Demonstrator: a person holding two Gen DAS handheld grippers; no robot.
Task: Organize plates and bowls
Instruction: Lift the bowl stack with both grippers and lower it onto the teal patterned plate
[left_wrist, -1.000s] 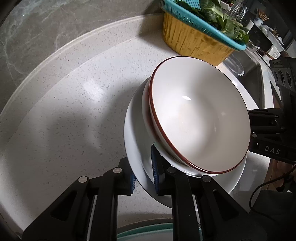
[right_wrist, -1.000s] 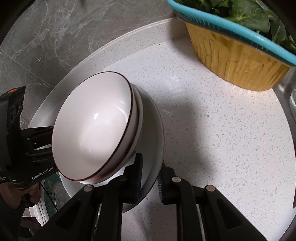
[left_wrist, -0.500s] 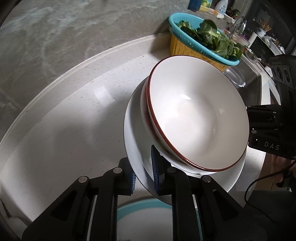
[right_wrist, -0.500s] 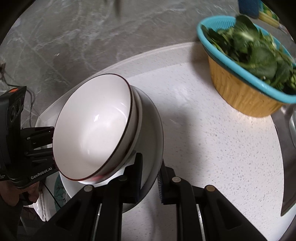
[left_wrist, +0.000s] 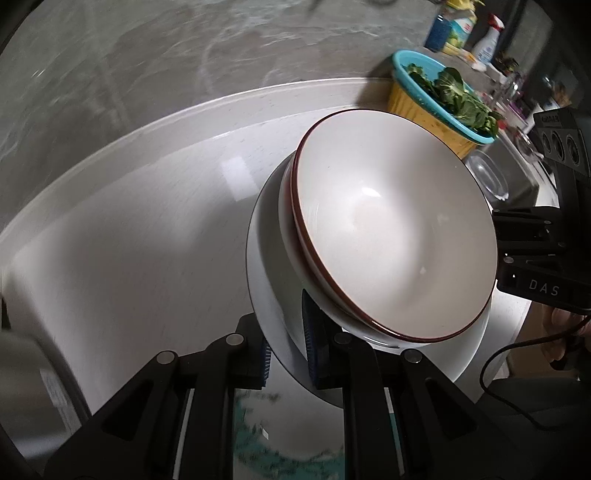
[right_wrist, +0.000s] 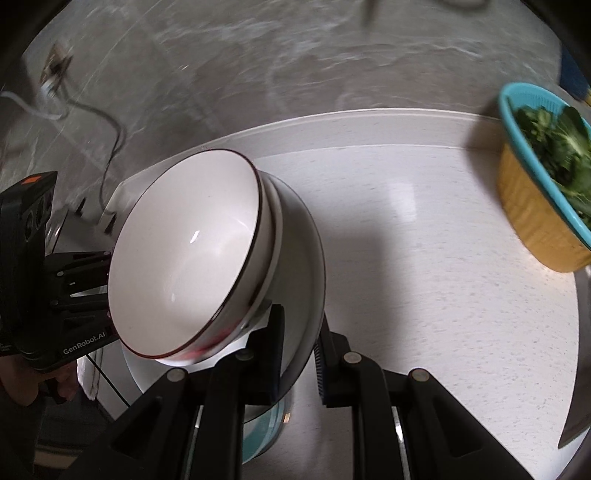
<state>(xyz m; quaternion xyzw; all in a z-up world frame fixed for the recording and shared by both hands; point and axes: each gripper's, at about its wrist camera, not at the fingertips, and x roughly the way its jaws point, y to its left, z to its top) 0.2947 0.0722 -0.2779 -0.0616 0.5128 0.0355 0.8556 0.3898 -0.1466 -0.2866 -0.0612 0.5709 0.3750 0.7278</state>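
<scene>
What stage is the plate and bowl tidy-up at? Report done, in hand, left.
Done: two brown-rimmed bowls sit nested on the white plate. In hand: the left gripper and right gripper each clamp the plate's rim on opposite sides, the stack held above the white counter and over a teal plate. Left: setting the stack down; the destination isn't visible.

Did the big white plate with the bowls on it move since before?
Yes. The big white plate, clamped by both the left gripper and the right gripper, has risen: the yellow basket with a teal rim now looks smaller and farther off.
</scene>
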